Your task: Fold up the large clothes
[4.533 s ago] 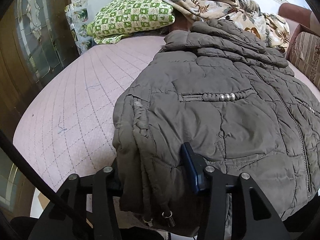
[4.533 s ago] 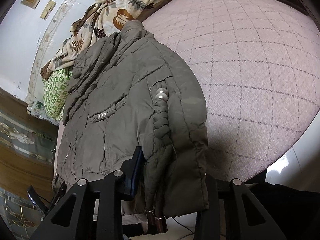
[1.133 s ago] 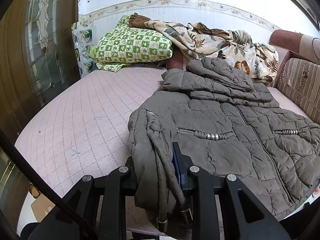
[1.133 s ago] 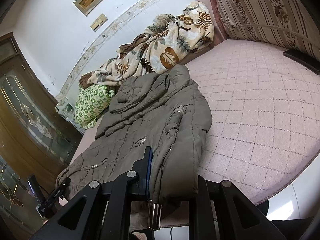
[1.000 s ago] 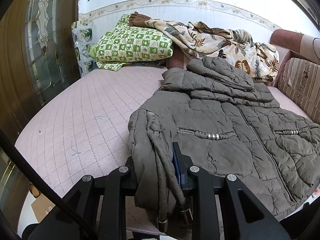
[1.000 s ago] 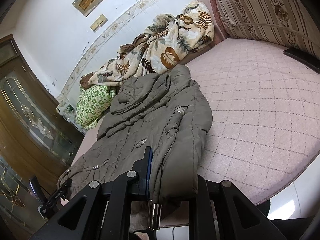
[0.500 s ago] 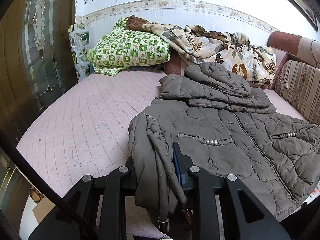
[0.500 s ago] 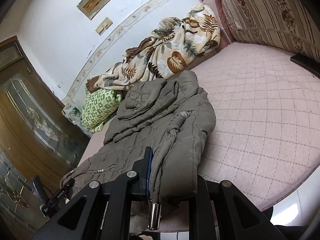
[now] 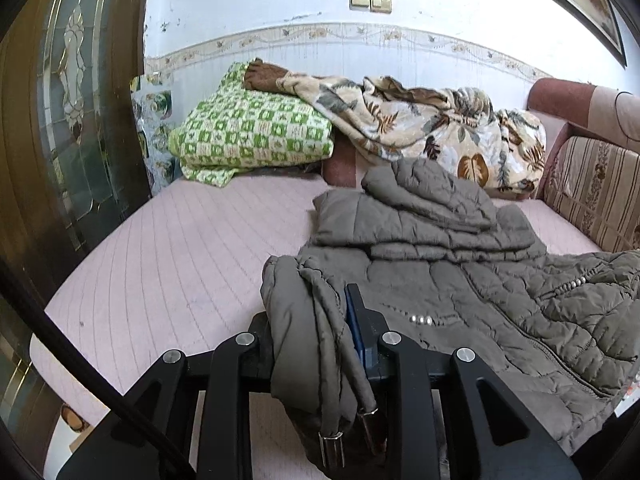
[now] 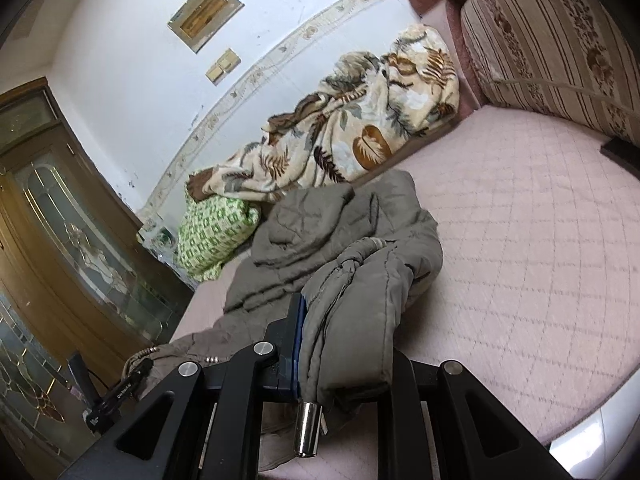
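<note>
We are gripping the grey padded jacket (image 9: 460, 304) at its hem with both grippers: the left gripper (image 9: 320, 344) is clamping narrowly on one bunched hem corner with its drawcord toggles (image 9: 332, 446) dangling below the jaws, and the right gripper (image 10: 344, 344) is clamping narrowly on the opposite hem corner, a metal cord end (image 10: 306, 428) hanging beneath it. Ahead of both grippers, the jacket is lying on the bed (image 9: 180, 248), its hood end farthest from us and close to the leaf-print blanket (image 9: 420, 116) and the green checked pillow (image 9: 256, 136). We are judging the step in hand to be a hem-to-collar fold. To do it well, we are advising level, matched travel of both grippers, so the hem edge stays taut and straight between them. Keep the grip firm, since padded fabric is slippery and may creep out. Lay the hem squarely onto the shoulders ahead before releasing, and watch that the loose cords are not trapped inside the fold.
</note>
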The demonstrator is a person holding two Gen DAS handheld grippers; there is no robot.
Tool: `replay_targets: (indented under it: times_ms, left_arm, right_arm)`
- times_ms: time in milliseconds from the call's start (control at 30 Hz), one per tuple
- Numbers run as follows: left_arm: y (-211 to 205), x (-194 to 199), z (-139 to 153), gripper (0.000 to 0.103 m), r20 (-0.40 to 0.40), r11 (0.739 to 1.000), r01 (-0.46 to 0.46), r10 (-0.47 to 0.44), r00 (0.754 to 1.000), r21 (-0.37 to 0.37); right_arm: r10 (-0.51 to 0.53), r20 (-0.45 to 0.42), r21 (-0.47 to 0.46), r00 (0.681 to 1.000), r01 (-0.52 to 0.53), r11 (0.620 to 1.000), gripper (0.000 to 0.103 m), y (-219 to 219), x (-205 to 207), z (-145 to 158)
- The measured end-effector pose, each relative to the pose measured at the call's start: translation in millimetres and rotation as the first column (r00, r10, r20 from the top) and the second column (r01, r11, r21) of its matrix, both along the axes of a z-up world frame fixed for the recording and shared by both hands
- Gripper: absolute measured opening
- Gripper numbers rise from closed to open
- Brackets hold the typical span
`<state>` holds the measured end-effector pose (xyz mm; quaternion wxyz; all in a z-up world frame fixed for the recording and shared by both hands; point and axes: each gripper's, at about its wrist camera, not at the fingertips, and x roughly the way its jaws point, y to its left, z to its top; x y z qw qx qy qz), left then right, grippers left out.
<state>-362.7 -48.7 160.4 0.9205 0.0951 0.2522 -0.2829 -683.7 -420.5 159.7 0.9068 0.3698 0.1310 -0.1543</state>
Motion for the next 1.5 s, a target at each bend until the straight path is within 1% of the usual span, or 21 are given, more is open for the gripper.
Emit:
replay_targets:
  times_ms: [67, 167, 267, 467, 733, 900, 1000, 1133, 1167, 1267, 1300, 1400, 1500]
  left_arm:
    - [-4, 5, 4, 0.026, 0.018, 1.0, -0.002, 0.002, 1.0, 0.009]
    - [-7, 12, 14, 0.026, 0.03, 1.0, -0.004, 0.004, 1.0, -0.011]
    - [-11, 19, 23, 0.026, 0.038, 0.999, -0.008, 0.009, 0.999, -0.032]
    - [-20, 34, 37, 0.027, 0.06, 0.999, -0.01, 0.013, 0.998, -0.053]
    - [-33, 58, 52, 0.028, 0.067, 0.997, -0.012, 0.017, 0.998, -0.075]
    - [-51, 80, 70, 0.029, 0.076, 0.997, -0.005, 0.012, 0.997, -0.082]
    - [-63, 99, 84, 0.03, 0.071, 0.995, 0.0, 0.007, 0.997, -0.1]
    - [-79, 124, 95, 0.031, 0.065, 0.994, -0.003, 0.01, 0.998, -0.114]
    - [-83, 130, 97, 0.031, 0.074, 0.993, -0.01, 0.019, 0.997, -0.117]
    - [-97, 147, 108, 0.03, 0.146, 0.993, -0.049, 0.064, 0.987, -0.106]
    - [-101, 157, 110, 0.03, 0.15, 0.993, -0.051, 0.068, 0.986, -0.111]
    - [-113, 189, 108, 0.03, 0.092, 0.99, -0.074, 0.086, 0.992, -0.124]
    - [-128, 222, 98, 0.03, 0.054, 0.985, -0.128, 0.135, 0.989, -0.119]
  right_arm:
    - [0.002, -0.001, -0.019, 1.0, -0.002, 1.0, 0.016, -2, 4, 5]
    - [0.006, 0.012, -0.014, 1.0, -0.005, 1.0, 0.016, -9, 9, 12]
    - [0.006, 0.026, -0.034, 1.0, -0.005, 0.999, 0.016, -13, 14, 22]
    - [0.004, 0.05, -0.044, 0.999, -0.002, 0.999, 0.016, -24, 28, 36]
    - [0.011, 0.068, -0.066, 0.998, -0.006, 0.998, 0.016, -37, 49, 51]
    - [0.018, 0.074, -0.09, 0.997, -0.012, 0.996, 0.016, -51, 69, 68]
    - [0.022, 0.082, -0.099, 0.996, -0.014, 0.995, 0.016, -61, 83, 81]
    - [0.025, 0.084, -0.116, 0.996, -0.015, 0.993, 0.016, -76, 101, 94]
    - [0.026, 0.082, -0.122, 0.996, -0.016, 0.992, 0.016, -79, 107, 97]
    - [0.031, 0.071, -0.131, 0.997, -0.021, 0.991, 0.016, -93, 128, 105]
    - [0.031, 0.066, -0.133, 0.997, -0.022, 0.991, 0.016, -98, 134, 106]
    - [0.028, 0.055, -0.13, 0.998, -0.021, 0.991, 0.016, -115, 159, 106]
    - [0.025, 0.046, -0.12, 0.999, -0.02, 0.993, 0.016, -131, 185, 104]
